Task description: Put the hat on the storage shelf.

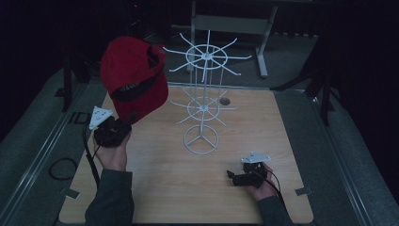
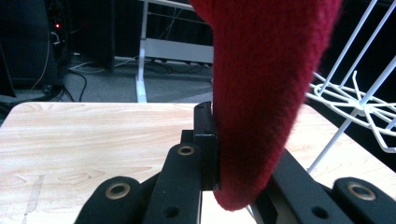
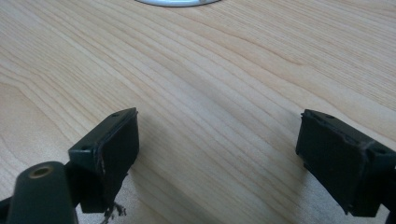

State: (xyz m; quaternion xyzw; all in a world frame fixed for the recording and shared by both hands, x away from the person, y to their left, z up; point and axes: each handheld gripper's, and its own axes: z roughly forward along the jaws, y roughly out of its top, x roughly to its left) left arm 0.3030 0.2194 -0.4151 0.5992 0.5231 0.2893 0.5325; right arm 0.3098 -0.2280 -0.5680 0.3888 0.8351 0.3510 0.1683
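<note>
The red cap (image 1: 134, 77) hangs in the air just left of the white wire rack (image 1: 203, 101), level with its top ring of hooks. The left gripper (image 1: 123, 126) pinches its brim from below. The right gripper (image 1: 231, 176), jaws wide and empty, rests on the table (image 1: 160, 188) in front of the rack, farther from the cap.

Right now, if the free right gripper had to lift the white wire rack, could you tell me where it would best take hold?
Probably the central upright post of the white wire rack, between its lower spokes and ring base, approached from the rack's right. It is the one bare, thin, vertical section; the radiating spokes crowd the post higher up. The right gripper rests open on the table on that side.
</note>
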